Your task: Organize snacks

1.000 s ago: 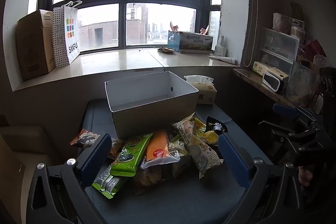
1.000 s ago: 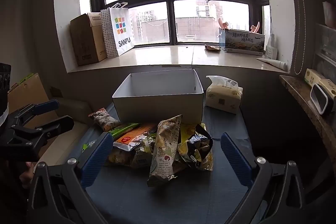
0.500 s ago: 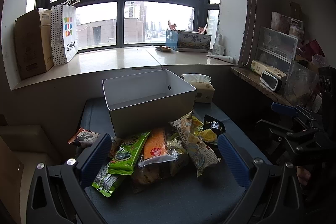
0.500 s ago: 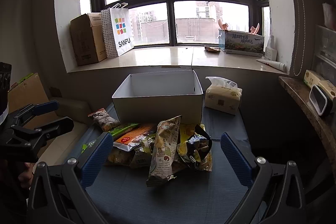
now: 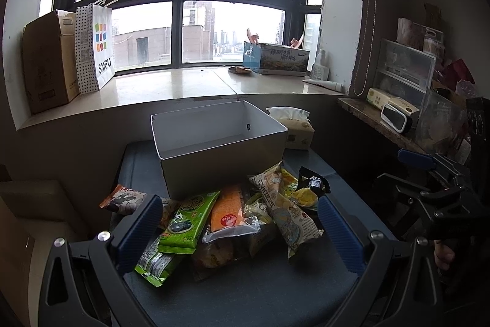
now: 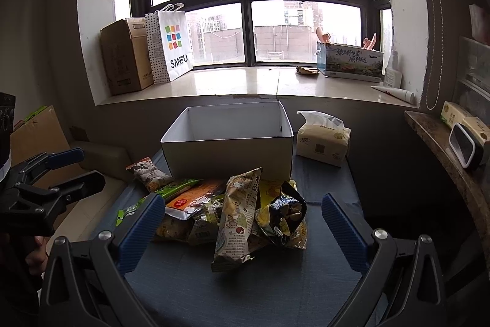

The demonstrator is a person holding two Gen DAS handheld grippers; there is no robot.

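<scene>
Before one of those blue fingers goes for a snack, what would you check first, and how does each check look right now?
1. White box open and empty: ok.
2. Left gripper open, holding nothing: ok.
3. Right gripper open, holding nothing: ok.
4. Snack pile lies in front of the box, none inside: ok.
5. A packet free to lift alone: not ok, most overlap; the brown packet at the left lies nearly alone.
6. Tissue pack away from the pile: ok.
</scene>
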